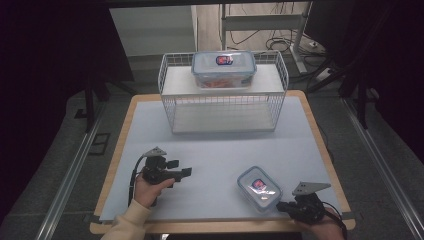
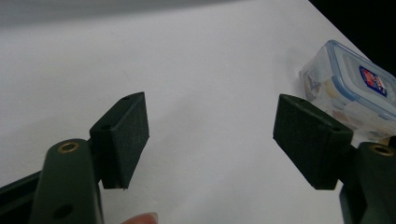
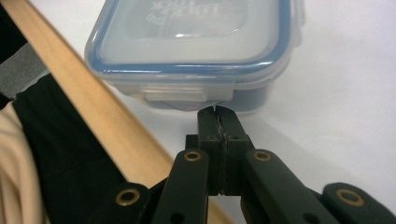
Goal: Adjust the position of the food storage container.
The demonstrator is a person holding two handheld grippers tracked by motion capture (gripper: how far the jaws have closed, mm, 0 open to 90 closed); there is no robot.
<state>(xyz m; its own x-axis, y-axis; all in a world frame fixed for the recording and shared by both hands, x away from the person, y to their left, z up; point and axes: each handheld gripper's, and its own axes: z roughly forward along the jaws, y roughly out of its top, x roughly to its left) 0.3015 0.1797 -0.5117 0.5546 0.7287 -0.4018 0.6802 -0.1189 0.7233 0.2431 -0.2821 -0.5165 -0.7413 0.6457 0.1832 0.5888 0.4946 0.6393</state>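
Observation:
A small clear food box with a blue-rimmed lid (image 1: pixel 259 189) lies on the white table mat near the front right. My right gripper (image 1: pixel 283 205) sits just in front of it, jaws pressed together with nothing between them. In the right gripper view its tip (image 3: pixel 218 110) points at the box's (image 3: pixel 196 42) near side clip; I cannot tell whether it touches. My left gripper (image 1: pixel 181 168) rests at the front left, jaws wide apart over bare mat. The left gripper view shows the gripper (image 2: pixel 210 126) open and the small box (image 2: pixel 348 91) far off at the right.
A white wire basket (image 1: pixel 223 102) stands at the back of the table (image 1: pixel 120 140) with a larger lidded food box (image 1: pixel 224 69) on its top shelf. The wooden table edge (image 3: pixel 98 107) runs close beside my right gripper. Dark floor and cables surround the table.

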